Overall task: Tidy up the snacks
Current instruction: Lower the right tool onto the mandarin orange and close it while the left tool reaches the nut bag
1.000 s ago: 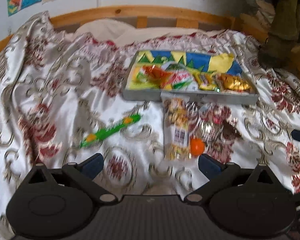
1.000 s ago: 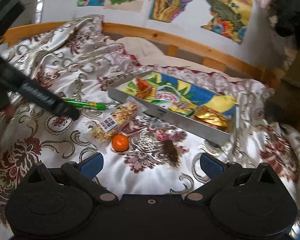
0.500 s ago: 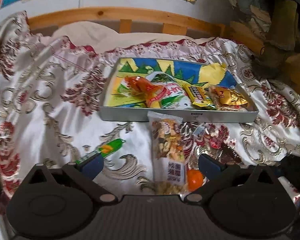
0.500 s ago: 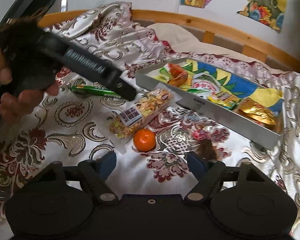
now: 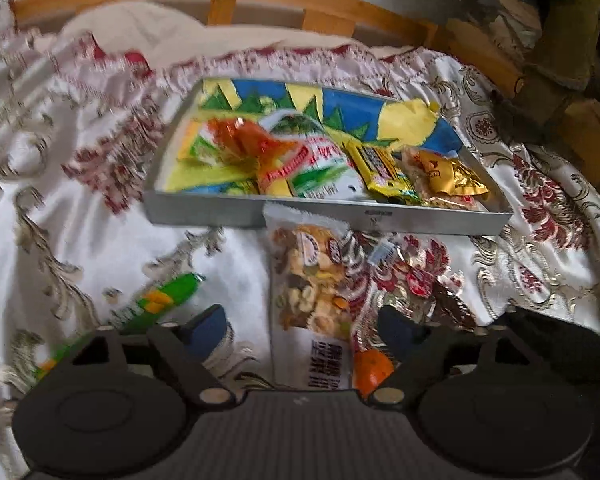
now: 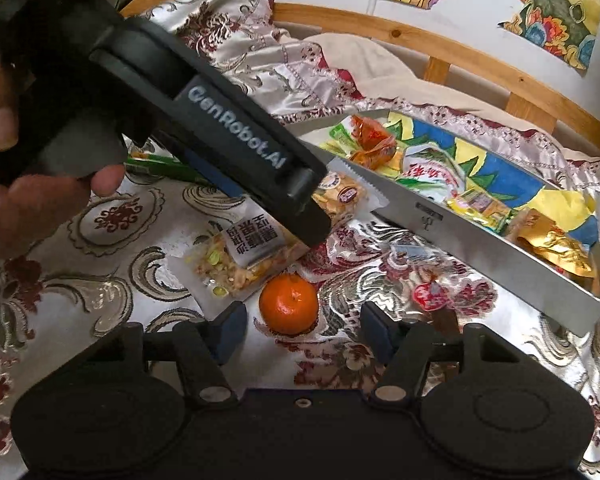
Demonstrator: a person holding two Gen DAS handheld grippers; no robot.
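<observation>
Narrowing since earlier, both tongs nearer nut packet point(image 5: 312, 280), tangerine point(image 6: 288, 303)

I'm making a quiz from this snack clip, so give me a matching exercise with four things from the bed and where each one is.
Things:
1. tangerine
2. nut mix bag
3. gold packet
4. green stick pack

Places:
A. inside the grey tray
B. on the bedspread, apart at the left of the left wrist view
C. just ahead of the right gripper
D. top end resting against the tray's front wall

Pairs: 1-C, 2-D, 3-A, 4-B
</observation>
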